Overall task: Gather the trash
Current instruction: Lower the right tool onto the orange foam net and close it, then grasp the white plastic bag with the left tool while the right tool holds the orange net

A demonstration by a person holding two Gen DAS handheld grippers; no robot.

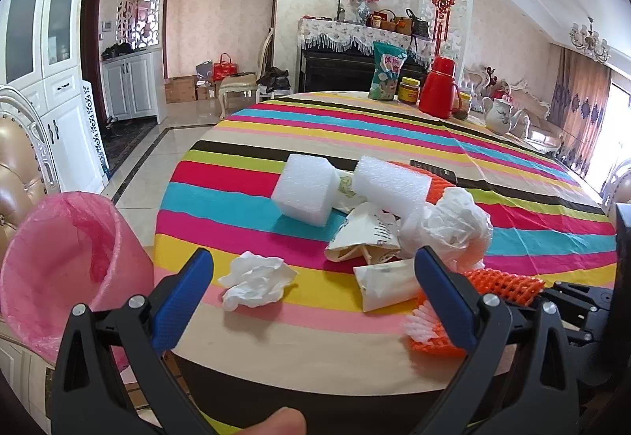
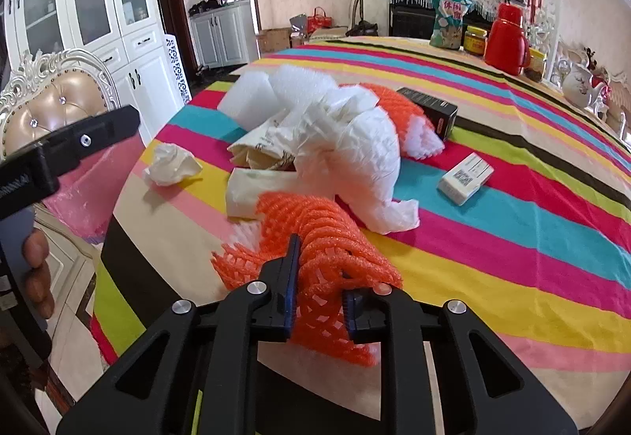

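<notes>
Sitting on the striped tablecloth (image 2: 512, 257): two orange foam nets (image 2: 327, 238), two white foam blocks (image 1: 305, 188), one crumpled tissue (image 1: 256, 279), one white plastic bag (image 2: 355, 155), one small white carton (image 2: 465, 178), one black box (image 2: 432, 111).

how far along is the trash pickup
Barely started: the pink-lined bin looks empty. In hand: right gripper shut on the orange foam net. Left: crumpled tissue, foam blocks, white plastic bag, paper wrappers.
</notes>
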